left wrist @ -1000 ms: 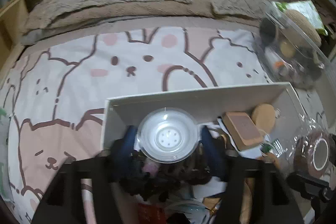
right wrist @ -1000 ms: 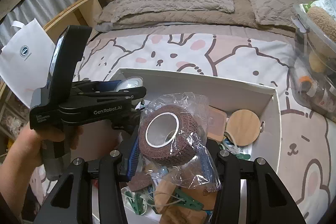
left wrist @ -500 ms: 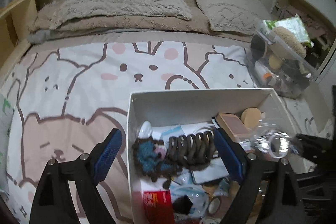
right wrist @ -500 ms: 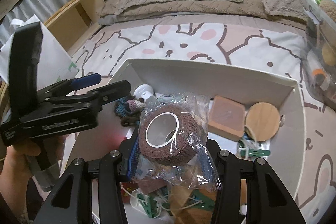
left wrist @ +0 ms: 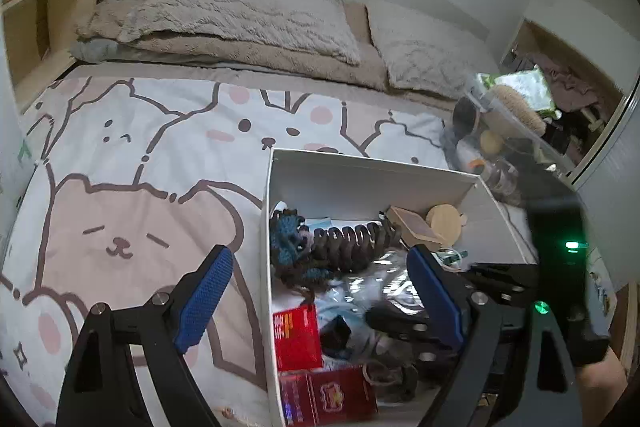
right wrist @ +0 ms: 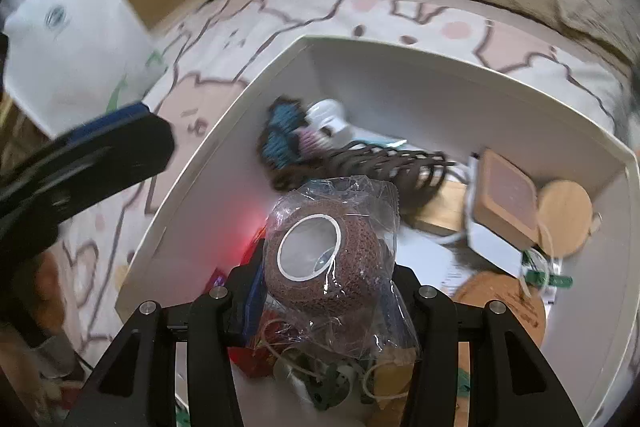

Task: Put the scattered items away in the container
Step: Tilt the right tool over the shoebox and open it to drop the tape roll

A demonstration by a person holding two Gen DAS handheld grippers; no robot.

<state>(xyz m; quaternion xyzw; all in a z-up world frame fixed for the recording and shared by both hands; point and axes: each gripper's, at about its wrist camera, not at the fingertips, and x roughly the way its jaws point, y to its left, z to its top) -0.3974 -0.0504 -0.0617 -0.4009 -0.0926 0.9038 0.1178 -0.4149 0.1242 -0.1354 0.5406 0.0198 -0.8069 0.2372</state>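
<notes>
right gripper [right wrist: 326, 291] pinches bagged roll [right wrist: 320, 259], lower centre, over box [right wrist: 400, 67] | left gripper [left wrist: 320, 303] spread, empty, astride box's left wall, jaws just opened | risk: slick bag slips early; roll could land on clutter and roll out

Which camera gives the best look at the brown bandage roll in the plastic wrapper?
The right wrist view. The brown bandage roll sits centre frame, sharp, clamped in the right gripper above the white box. In the left wrist view that gripper reaches into the box, but the roll cannot be made out.
</notes>
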